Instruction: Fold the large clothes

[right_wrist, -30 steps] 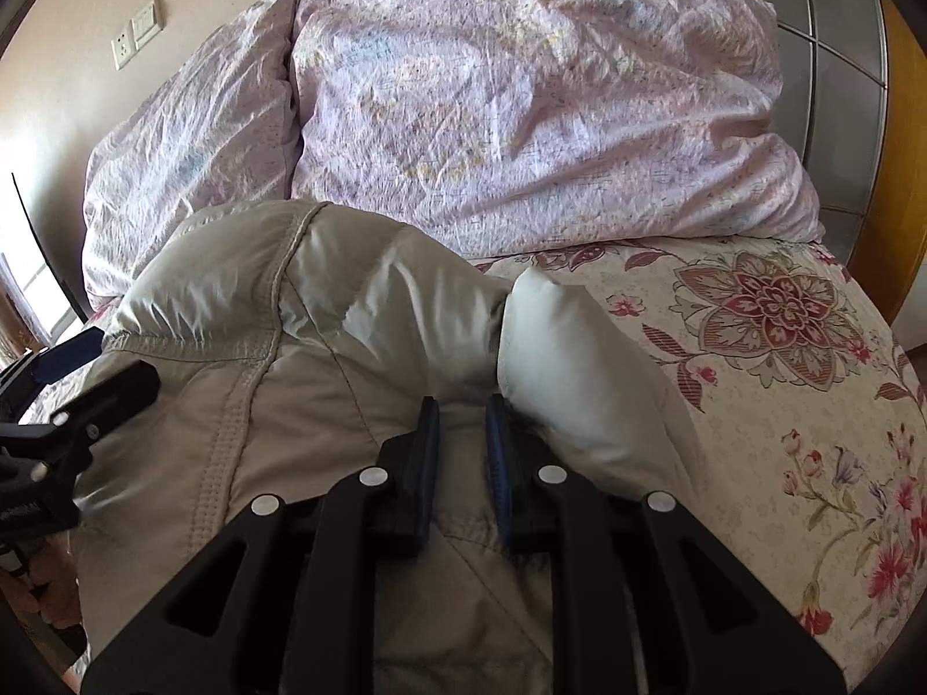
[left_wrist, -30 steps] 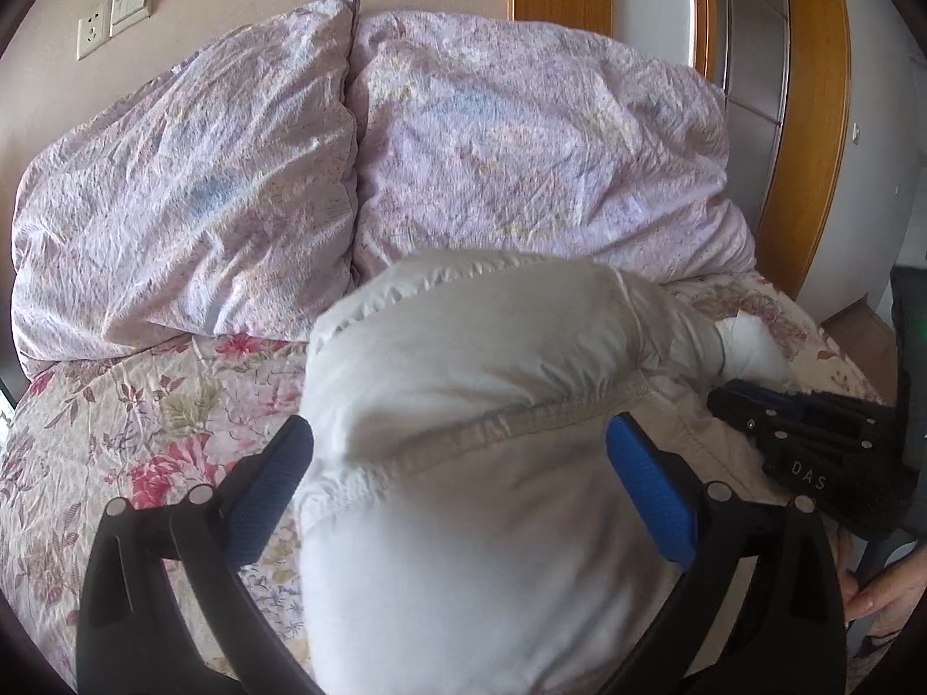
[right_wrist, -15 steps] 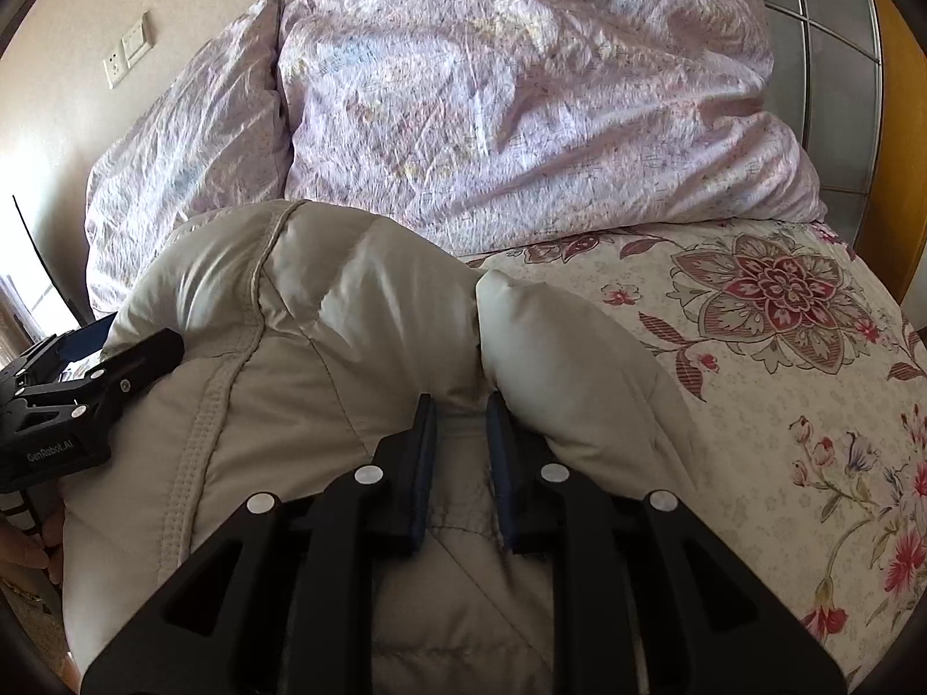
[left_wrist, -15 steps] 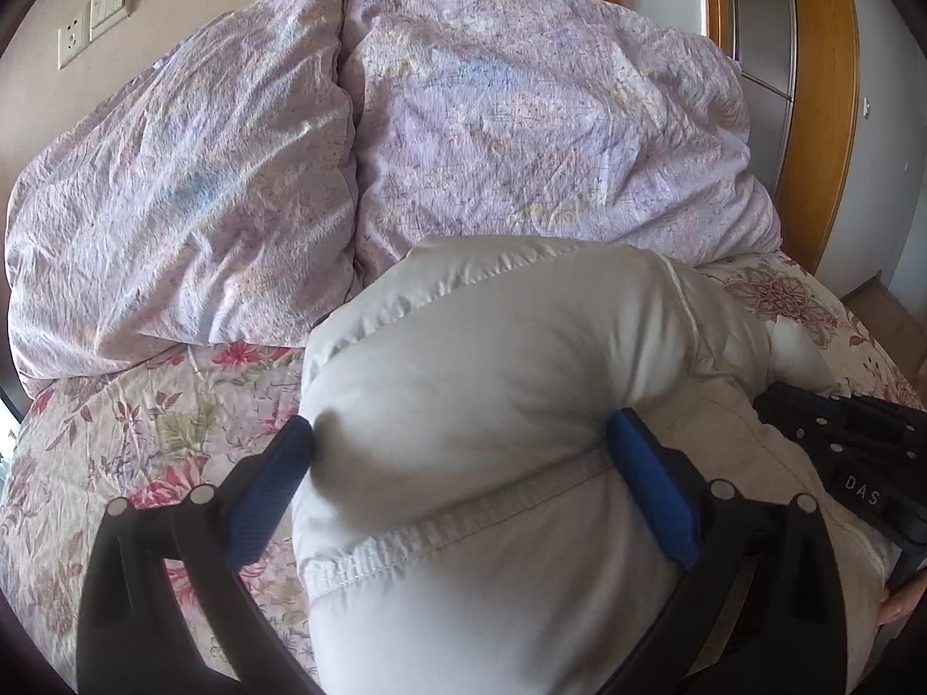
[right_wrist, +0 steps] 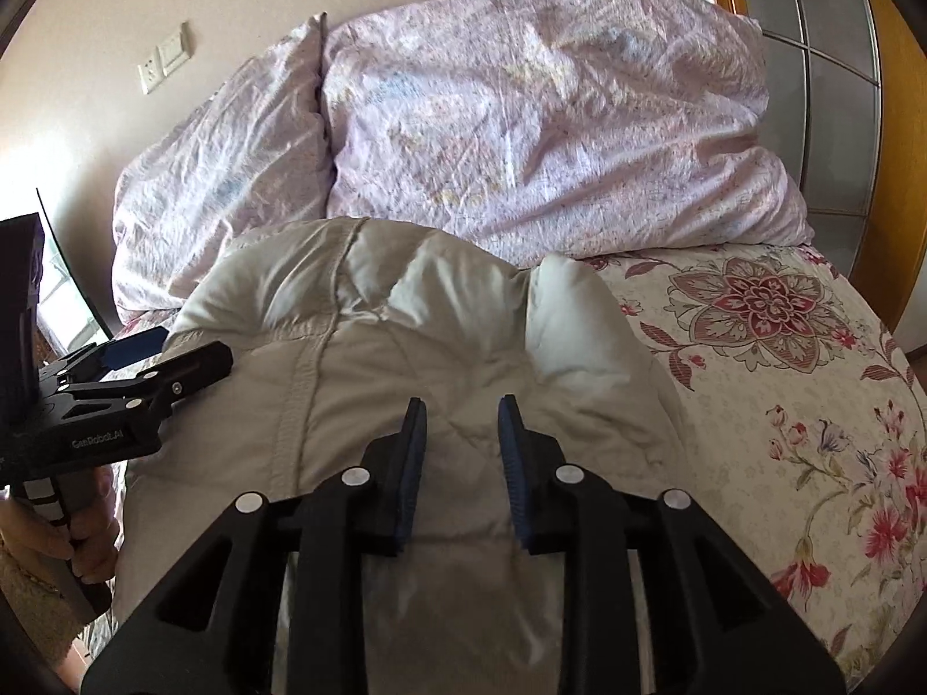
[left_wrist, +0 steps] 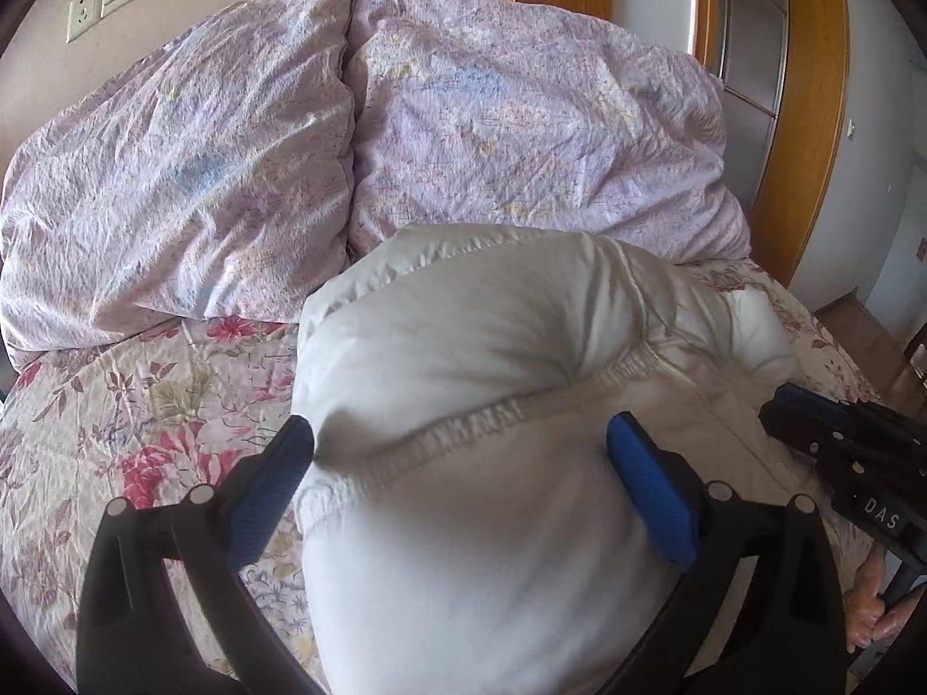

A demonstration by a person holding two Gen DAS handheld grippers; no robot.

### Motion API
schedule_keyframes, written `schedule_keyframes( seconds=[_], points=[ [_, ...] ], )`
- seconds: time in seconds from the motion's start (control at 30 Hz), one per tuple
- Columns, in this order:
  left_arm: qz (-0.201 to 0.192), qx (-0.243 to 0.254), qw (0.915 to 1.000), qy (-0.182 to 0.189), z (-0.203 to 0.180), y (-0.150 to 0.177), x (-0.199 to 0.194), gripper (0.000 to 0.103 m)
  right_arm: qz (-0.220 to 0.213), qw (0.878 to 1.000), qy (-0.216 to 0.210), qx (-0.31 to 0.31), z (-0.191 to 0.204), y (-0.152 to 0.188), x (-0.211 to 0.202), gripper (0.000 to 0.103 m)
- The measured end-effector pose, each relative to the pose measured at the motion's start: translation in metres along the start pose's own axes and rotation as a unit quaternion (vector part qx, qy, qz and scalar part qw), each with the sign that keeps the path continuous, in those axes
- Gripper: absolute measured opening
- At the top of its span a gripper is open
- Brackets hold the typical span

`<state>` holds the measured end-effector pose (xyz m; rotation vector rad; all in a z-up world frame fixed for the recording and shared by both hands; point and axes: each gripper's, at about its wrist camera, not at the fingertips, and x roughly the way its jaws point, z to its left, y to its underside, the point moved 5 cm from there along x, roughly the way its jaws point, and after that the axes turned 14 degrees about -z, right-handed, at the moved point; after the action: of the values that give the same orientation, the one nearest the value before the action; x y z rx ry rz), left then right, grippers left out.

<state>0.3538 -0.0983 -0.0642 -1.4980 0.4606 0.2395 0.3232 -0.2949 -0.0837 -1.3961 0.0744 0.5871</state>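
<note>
What moved: right gripper (right_wrist: 462, 405) was pinched almost shut on the coat before; now its fingers stand a little apart and hold nothing.
Coat: puffy cream coat (left_wrist: 492, 405) lies bunched up on the bed (left_wrist: 116, 405), with its far end just touching the pillows.
Left gripper: left gripper (left_wrist: 460, 440) is spread wide, one blue pad on each side of the coat's fat roll; the cloth bulges up between them and the left pad touches it.
Right gripper now: narrow gap, the coat lies flat under it, and the blue pads are not squeezing the cloth.
Only the left view shows: a stretchy stitched seam (left_wrist: 481, 423) running across the coat between the wide fingers, and the flowered sheet on the left side of the coat.
Only the right view shows: a small white puff of the coat (right_wrist: 573, 324) sticking up by itself on the right, and a big round flower print (right_wrist: 759, 301) on the bed next to it.
Both views show: two crinkly purple pillows (right_wrist: 521, 127) leaning at the head of the bed, and wall switches (left_wrist: 104, 0) above them.
</note>
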Motion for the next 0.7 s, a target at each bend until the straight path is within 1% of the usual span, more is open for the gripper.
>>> schedule_keyframes(
  seconds=[0.1, 0.27, 0.37, 0.5, 0.57, 0.63, 0.67, 0.7],
  points=[
    [-0.008, 0.021, 0.9997, -0.009, -0.007, 0.007, 0.002, 0.101, 0.01, 0.999, 0.012, -0.028, 0.005, 0.009, 0.003, 0.031],
    [-0.014, 0.042, 0.9984, -0.035, -0.011, 0.014, 0.013, 0.101, 0.03, 0.999, 0.02, -0.038, 0.005, 0.02, 0.023, 0.031],
    [-0.016, 0.044, 0.9979, -0.044, -0.011, 0.018, 0.019, 0.101, 0.038, 0.998, 0.021, -0.035, 0.003, 0.025, 0.03, 0.031],
    [-0.016, 0.043, 0.9978, -0.049, -0.011, 0.018, 0.022, 0.101, 0.039, 0.999, 0.021, -0.015, 0.001, 0.027, 0.033, 0.031],
    [-0.013, 0.034, 0.9988, -0.032, -0.008, 0.015, 0.017, 0.101, 0.047, 0.999, 0.024, -0.008, 0.001, 0.023, 0.029, 0.031],
    [-0.007, 0.009, 0.9999, -0.003, 0.0, 0.012, 0.003, 0.101, 0.064, 0.998, 0.022, 0.002, 0.0, 0.016, 0.019, 0.033],
    [-0.004, -0.012, 0.9998, 0.015, 0.006, 0.011, -0.005, 0.101, 0.072, 0.997, 0.014, 0.014, -0.002, 0.012, 0.012, 0.037],
    [0.003, -0.039, 0.9985, 0.039, 0.014, 0.01, -0.014, 0.101, 0.074, 0.997, -0.002, 0.036, -0.005, 0.007, 0.003, 0.05]
  ],
)
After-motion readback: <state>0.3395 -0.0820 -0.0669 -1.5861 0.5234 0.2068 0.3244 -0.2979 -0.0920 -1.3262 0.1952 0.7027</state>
